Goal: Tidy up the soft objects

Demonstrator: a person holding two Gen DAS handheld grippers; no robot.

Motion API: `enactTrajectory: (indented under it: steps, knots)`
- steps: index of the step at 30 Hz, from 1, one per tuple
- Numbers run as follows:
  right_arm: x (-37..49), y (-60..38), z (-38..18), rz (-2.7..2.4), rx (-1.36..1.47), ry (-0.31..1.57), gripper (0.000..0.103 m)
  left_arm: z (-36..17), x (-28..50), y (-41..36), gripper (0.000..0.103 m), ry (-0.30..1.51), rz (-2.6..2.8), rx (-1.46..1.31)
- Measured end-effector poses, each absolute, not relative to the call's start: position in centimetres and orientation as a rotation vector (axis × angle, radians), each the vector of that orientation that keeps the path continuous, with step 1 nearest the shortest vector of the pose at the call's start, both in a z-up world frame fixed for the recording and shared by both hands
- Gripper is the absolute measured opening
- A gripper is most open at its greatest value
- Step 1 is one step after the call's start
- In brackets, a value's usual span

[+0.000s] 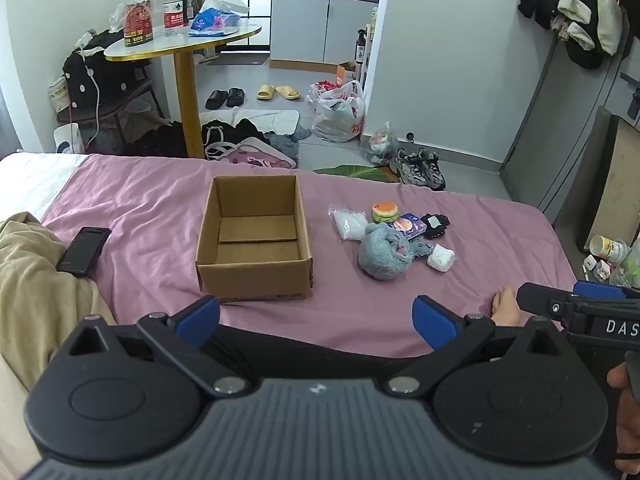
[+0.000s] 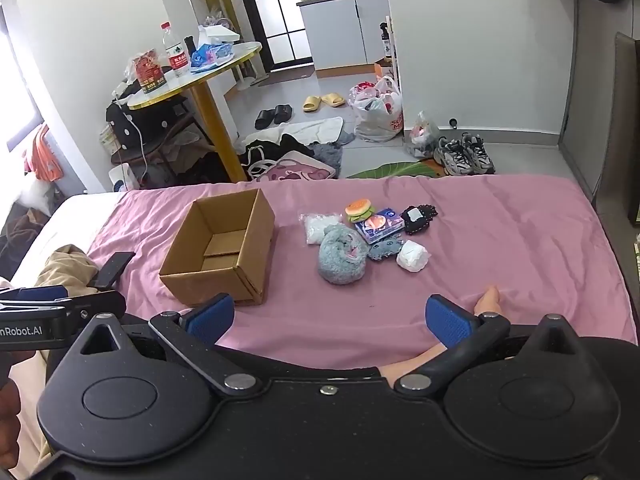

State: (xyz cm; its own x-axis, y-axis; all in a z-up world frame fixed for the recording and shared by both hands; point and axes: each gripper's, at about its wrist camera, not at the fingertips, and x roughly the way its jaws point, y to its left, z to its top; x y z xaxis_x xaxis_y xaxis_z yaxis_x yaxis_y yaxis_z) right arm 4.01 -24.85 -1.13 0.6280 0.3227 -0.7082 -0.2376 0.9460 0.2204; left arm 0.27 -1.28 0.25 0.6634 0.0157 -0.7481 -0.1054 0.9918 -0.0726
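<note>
Cardboard box (image 1: pixel 254 240) is recorded empty on the pink sheet (image 1: pixel 140 208) in the left wrist view, with the left gripper (image 1: pixel 316 320) spread wide and holding nothing; the soft items are seen heaped just right of it, the grey plush (image 1: pixel 382 256) touching several neighbours. In the right wrist view the right gripper (image 2: pixel 330 318) is likewise noted wide and unloaded, well short of the heap. Risk is judged: neighbours may be dragged along, and the light box pushed askew.
</note>
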Motion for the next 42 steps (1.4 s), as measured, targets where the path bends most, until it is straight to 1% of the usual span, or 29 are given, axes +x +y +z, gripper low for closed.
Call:
enactTrajectory:
  steps: [42]
  knots:
    - [3.13, -24.05, -0.86, 0.329, 0.069, 0.811, 0.103, 0.32, -0.6, -1.27, 0.102, 0.833, 0.075, -0.128]
